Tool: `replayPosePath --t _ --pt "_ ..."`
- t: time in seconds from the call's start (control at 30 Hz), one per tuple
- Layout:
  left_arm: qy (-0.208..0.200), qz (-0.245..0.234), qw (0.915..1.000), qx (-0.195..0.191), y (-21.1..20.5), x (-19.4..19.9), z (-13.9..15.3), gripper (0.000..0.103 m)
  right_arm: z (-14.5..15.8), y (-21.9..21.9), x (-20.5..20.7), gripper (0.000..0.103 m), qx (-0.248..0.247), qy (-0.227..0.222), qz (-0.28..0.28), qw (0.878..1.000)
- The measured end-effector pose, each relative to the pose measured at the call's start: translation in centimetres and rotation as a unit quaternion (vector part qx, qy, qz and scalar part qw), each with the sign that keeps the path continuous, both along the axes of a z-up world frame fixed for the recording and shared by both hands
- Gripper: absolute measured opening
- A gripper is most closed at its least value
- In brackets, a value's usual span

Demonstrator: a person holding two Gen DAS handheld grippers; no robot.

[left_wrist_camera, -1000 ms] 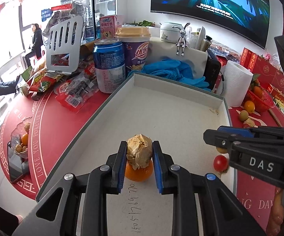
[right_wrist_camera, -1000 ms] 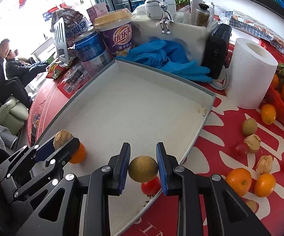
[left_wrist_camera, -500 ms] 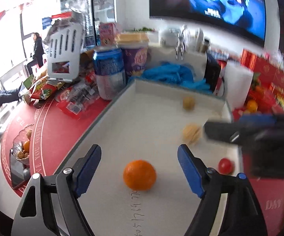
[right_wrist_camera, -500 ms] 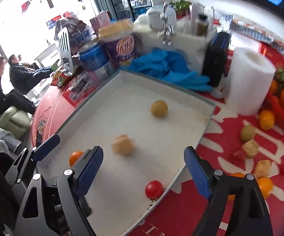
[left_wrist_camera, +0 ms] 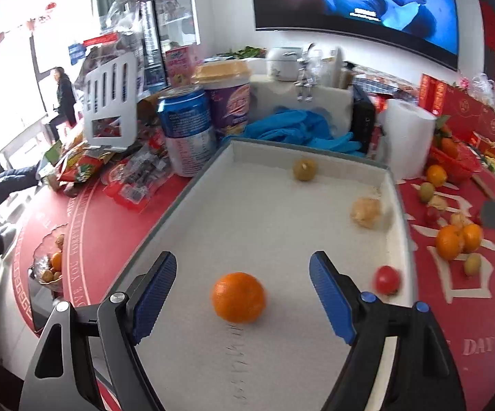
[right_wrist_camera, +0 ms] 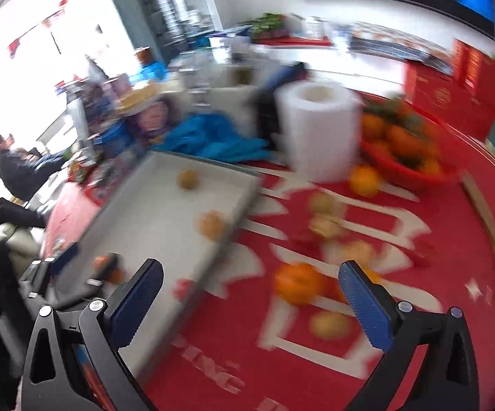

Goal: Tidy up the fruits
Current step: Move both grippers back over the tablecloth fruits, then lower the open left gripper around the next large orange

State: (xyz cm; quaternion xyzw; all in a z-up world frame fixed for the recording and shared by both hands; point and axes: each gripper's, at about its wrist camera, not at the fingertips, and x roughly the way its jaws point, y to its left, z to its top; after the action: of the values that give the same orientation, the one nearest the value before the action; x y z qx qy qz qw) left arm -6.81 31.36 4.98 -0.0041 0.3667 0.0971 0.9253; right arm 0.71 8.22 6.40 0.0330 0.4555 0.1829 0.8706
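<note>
A shallow white tray [left_wrist_camera: 396, 205] lies on the red tablecloth. In it lie an orange [left_wrist_camera: 239, 297], a red cherry tomato [left_wrist_camera: 387, 279], a tan husked fruit [left_wrist_camera: 366, 212] and a brownish round fruit [left_wrist_camera: 304, 170]. My left gripper [left_wrist_camera: 242, 293] is open and empty, jaws wide on either side of the orange. My right gripper [right_wrist_camera: 251, 299] is open and empty, over the tablecloth to the right of the tray [right_wrist_camera: 244, 202], above loose oranges [right_wrist_camera: 297, 282] and small fruits. The right wrist view is blurred.
Behind the tray stand a blue can [left_wrist_camera: 187, 135], a purple cup [left_wrist_camera: 228, 97], blue gloves [left_wrist_camera: 299, 132] and a paper roll [left_wrist_camera: 406, 137]. A red basket of oranges [right_wrist_camera: 401, 147] sits right of the roll. Snack packets [left_wrist_camera: 86, 166] lie to the left.
Both grippers opened and dropped their fruits: the husked fruit and the brownish fruit rolled away across the tray. My right gripper has swung right, off the tray, over the loose fruits.
</note>
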Motion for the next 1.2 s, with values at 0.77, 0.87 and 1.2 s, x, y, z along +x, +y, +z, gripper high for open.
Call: replayPosePath --t 0.77,0.87,1.2 --pt "0.101 -0.136 0.9848 -0.04 -16.8 6.3 -1.4 0.083 -6.5 -13.4 -4.5 0.103 -0.114 0.001 -0.107 0.988" --pt "0.12 -0.123 0.9842 -0.041 -16.9 7.7 -2.5 0.083 -6.6 -13.3 -4.5 0.103 -0.113 -0.005 -0.108 0.988" --pt "0.126 -0.124 0.9838 -0.029 -18.0 8.0 -3.4 0.041 -6.4 -13.3 -4.5 0.103 -0.113 -0.007 -0.109 0.988"
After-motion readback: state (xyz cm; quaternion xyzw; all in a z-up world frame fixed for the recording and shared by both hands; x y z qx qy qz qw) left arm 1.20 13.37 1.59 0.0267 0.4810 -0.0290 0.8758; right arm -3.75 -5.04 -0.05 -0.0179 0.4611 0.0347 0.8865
